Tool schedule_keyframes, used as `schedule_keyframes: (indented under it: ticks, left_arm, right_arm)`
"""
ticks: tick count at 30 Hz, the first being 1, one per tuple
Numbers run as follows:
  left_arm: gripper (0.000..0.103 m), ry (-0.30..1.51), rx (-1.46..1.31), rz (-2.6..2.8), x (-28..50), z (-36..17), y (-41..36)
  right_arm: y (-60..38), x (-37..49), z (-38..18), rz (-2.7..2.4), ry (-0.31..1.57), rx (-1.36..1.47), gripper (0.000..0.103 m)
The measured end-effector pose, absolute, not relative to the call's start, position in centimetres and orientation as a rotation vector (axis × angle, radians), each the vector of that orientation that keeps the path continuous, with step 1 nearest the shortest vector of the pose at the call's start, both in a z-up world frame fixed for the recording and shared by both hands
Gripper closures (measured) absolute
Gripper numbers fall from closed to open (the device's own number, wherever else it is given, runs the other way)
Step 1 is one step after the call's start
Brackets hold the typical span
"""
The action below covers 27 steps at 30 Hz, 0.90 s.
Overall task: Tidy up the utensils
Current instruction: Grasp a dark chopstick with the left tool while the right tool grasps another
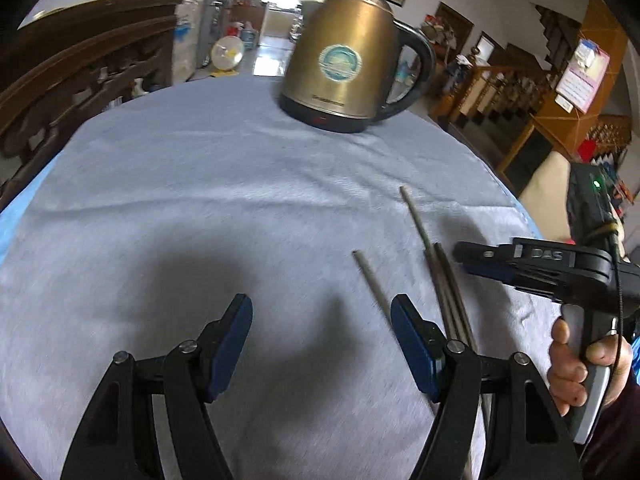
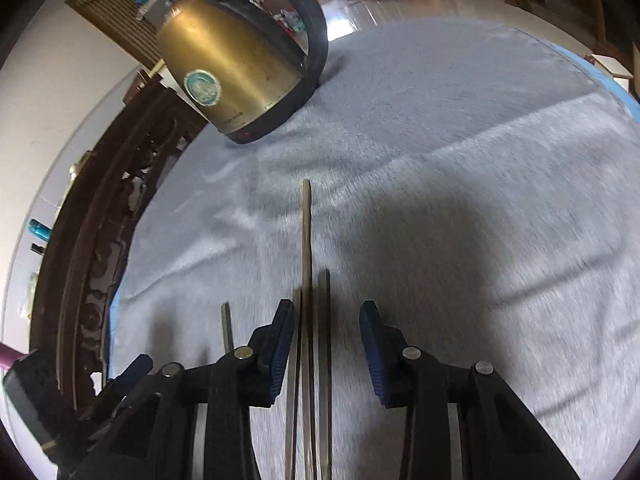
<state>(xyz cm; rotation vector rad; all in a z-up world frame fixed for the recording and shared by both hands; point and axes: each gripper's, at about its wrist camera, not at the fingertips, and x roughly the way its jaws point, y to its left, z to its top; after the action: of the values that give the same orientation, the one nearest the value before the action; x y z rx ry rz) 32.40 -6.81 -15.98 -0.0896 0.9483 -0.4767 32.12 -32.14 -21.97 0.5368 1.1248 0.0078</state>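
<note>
Both wrist views look steeply down, close over the table [image 1: 200,168], sharing the kettle [image 1: 344,64]

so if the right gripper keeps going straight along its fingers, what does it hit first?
Most likely the chopsticks: three lie between the fingers of the right gripper, nearer the left one, with the grey cloth under them. Height above them is unclear.
</note>
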Motion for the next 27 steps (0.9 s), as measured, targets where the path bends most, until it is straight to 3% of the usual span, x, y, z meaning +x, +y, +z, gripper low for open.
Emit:
schedule_keyframes:
  ticks: [3,6,8,12,17,27]
  left_arm:
    - [0.032,0.973,-0.077,-0.495,33.5,-16.5,-8.3]
    - [0.040,1.006,-0.056,-0.514,34.3,-17.1,-9.9]
    - [0.052,1.036,-0.031,-0.516,34.7,-17.6,-10.9]
    - [0.060,1.038,0.037,-0.505,35.2,-17.9,-12.5]
    - [0.089,1.025,0.144,-0.498,35.3,-18.0,-14.1]
    - [0.091,1.059,0.257,-0.517,36.4,-17.9,-15.2]
  right_arm:
    - [-31.6,33.2,-22.3,-0.032,1.142,0.489,0.076]
    - [-30.8,33.8,-22.0,-0.050,1.168,0.401,0.084]
    - [-30.1,34.1,-21.9,-0.048,1.192,0.305,0.086]
    - [-30.2,33.9,-21.5,-0.063,1.225,0.213,0.093]
    - [-32.7,33.0,-21.7,-0.114,1.264,0.252,0.099]
    - [-34.3,33.7,-21.4,-0.102,1.343,0.452,0.095]
